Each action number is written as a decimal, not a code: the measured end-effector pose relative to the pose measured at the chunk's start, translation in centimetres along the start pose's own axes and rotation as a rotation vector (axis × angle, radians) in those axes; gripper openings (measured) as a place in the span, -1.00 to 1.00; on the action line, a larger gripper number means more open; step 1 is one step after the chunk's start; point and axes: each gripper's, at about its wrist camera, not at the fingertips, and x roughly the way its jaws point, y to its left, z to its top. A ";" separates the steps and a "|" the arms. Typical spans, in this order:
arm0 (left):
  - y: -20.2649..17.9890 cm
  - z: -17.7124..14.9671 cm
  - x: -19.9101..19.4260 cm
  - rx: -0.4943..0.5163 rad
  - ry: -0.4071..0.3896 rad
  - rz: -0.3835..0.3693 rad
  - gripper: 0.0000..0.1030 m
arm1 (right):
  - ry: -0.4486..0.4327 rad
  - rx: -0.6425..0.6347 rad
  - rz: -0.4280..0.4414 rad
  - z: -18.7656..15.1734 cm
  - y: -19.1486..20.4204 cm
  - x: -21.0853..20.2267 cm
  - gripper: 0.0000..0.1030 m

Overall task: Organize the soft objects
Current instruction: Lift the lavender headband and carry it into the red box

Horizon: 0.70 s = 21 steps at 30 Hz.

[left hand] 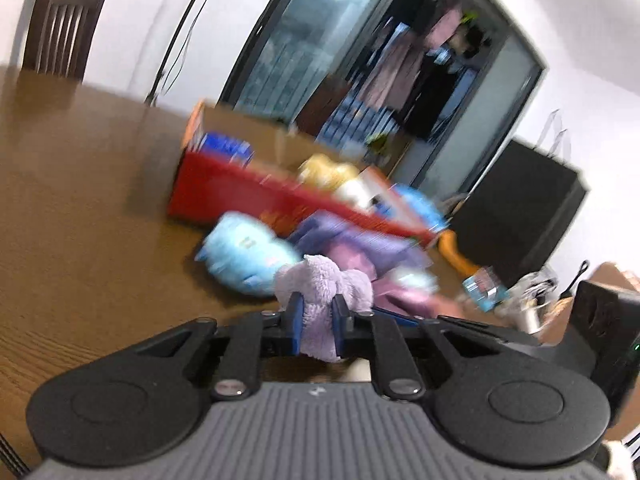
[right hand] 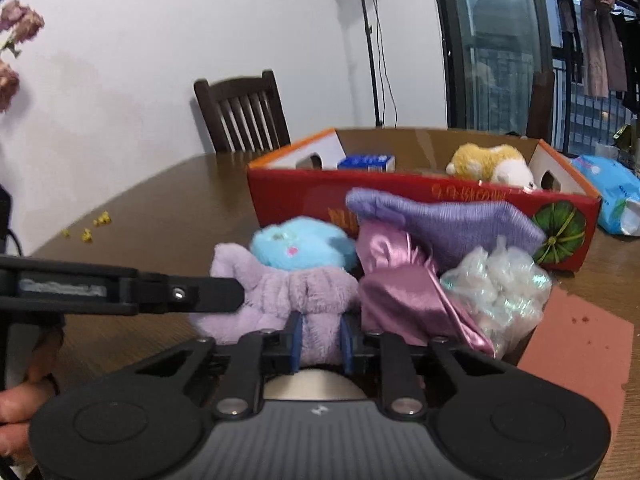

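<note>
The lilac plush (right hand: 280,292) is clamped by both the left gripper (left hand: 317,326) and right gripper (right hand: 320,340), crosswise before the red box (right hand: 400,200); bare table (right hand: 160,208) lies leftward.

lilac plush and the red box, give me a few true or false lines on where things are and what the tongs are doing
1. Both tongs, left and right, are shut on the lilac plush. True.
2. The red box is empty. False: a yellow and white plush and a blue carton lie inside.
3. The blue plush lies outside the box, in front of it. True.
4. The wooden chair lies tipped over. False: it stands upright behind the table.
</note>
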 end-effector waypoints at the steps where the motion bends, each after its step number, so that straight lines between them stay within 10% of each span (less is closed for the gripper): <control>1: -0.7 0.0 -1.0 0.016 -0.023 -0.004 -0.71 | -0.038 -0.010 -0.011 0.2 0.5 -1.3 -0.63; 8: -4.6 -2.3 -7.3 0.047 -0.079 -0.090 -0.71 | -0.177 0.012 0.004 -1.2 2.0 -11.3 -0.62; 16: -6.2 -9.4 -7.1 -0.020 0.104 -0.135 -0.69 | -0.017 0.096 -0.028 -8.0 0.6 -16.4 -0.59; 21: -6.0 -10.5 -6.3 -0.013 0.136 -0.069 -0.33 | -0.024 0.138 -0.045 -9.8 -0.2 -18.0 -0.48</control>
